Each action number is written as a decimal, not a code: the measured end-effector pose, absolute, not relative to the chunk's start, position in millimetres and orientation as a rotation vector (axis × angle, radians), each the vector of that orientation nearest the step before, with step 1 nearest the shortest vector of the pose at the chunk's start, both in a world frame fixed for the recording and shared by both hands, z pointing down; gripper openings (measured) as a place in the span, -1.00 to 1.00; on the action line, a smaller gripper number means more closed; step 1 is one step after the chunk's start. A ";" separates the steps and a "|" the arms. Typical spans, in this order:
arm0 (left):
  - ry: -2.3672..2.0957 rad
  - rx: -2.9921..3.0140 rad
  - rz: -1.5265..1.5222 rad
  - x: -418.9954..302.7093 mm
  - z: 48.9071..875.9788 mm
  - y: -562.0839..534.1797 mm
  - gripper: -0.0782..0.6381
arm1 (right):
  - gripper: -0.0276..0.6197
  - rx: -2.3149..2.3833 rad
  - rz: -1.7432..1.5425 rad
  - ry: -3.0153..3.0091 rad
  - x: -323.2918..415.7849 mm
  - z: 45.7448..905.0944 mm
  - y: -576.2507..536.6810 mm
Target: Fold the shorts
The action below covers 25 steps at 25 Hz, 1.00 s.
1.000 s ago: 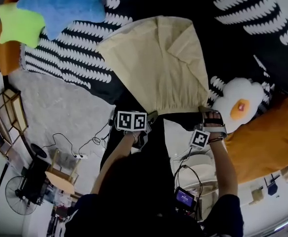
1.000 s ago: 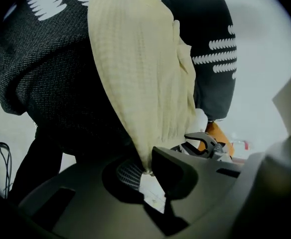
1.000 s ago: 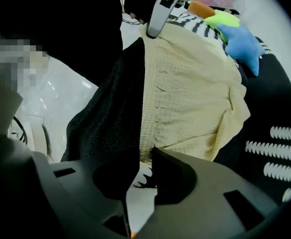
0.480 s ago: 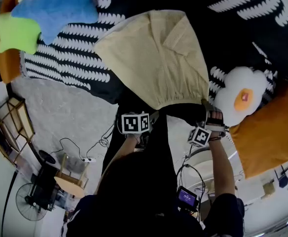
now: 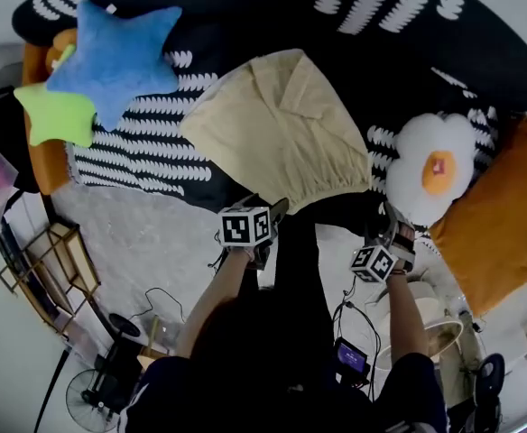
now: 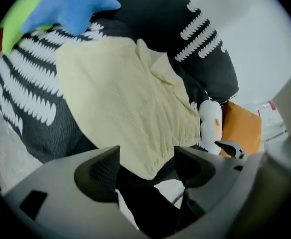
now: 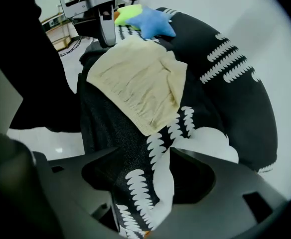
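The yellow shorts [image 5: 281,133] are lying flat on the black cover with white marks [image 5: 128,156], in the middle of the bed, with the stretchy waist at the near edge. A second ago both grippers were sitting on the waist's two near corners. Now they are hanging just off it, nearer the person, and the shorts are lying by themselves.

The left gripper [image 6: 145,166] has just been opening its jaws. They are standing wide, with nothing pinched; the waist's corner is showing beyond them. The right gripper [image 7: 150,178] has opened too, then been closing a little. Its jaws are apart and gripping nothing, with only the cover showing past them.

I think one step is finished and the hands are getting ready for a new grab.

A white egg pillow [image 5: 435,174] is lying just right of the shorts, with an orange pillow [image 5: 507,224] past it. A blue star pillow [image 5: 115,57] and a green star pillow [image 5: 56,115] are lying far left.
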State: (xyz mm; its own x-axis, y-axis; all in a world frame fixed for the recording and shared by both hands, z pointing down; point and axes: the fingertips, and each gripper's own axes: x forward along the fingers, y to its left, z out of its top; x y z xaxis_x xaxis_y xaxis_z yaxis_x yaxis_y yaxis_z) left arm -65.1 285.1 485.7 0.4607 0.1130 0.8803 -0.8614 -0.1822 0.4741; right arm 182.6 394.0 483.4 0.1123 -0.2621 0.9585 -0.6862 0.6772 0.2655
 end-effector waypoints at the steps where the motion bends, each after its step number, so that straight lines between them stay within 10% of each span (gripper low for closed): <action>1: -0.698 1.541 1.028 -62.5 481.5 268.5 0.16 | 0.02 0.869 0.387 -1.467 180.7 481.5 390.5; 13: -0.472 2.229 1.454 18.1 449.1 123.3 0.09 | -0.22 1.327 0.821 -1.504 166.0 477.6 330.2; 25: 0.759 2.699 2.175 65.4 502.1 110.1 -0.07 | -0.44 1.541 1.189 -1.430 198.2 508.7 334.0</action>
